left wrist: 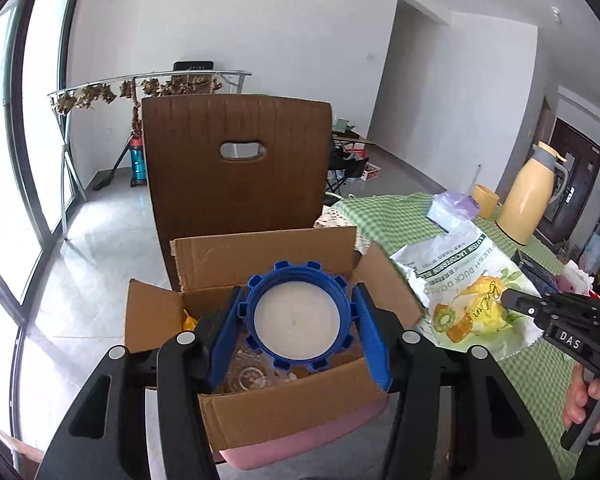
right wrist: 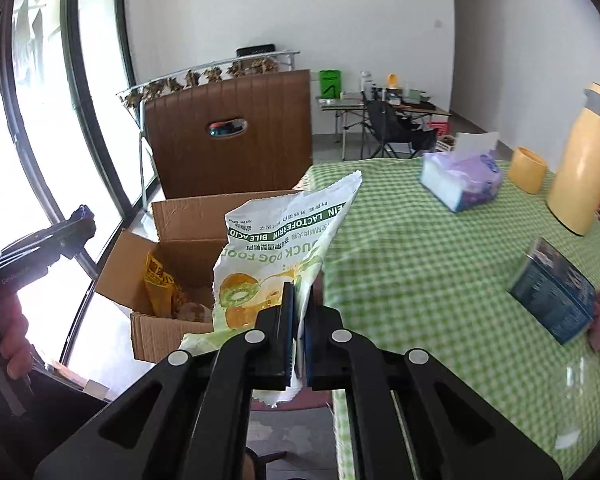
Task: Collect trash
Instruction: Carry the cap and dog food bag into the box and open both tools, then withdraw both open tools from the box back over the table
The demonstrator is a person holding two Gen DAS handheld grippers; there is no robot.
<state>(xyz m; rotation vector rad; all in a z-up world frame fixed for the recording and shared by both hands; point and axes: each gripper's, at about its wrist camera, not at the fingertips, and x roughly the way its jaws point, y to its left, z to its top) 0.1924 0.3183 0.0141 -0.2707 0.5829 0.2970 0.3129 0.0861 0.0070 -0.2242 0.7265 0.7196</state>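
My left gripper is shut on a blue plastic lid with a white centre, held above the open cardboard box on a pink chair seat. Clear plastic cups and a yellow wrapper lie inside the box. My right gripper is shut on a torn white and green dog food bag with kiwi pictures, held over the table edge beside the box. The bag and the right gripper also show in the left wrist view.
A table with a green checked cloth holds a purple tissue pack, a yellow cup, a yellow thermos and a dark blue carton. A brown chair back rises behind the box. A window wall is left.
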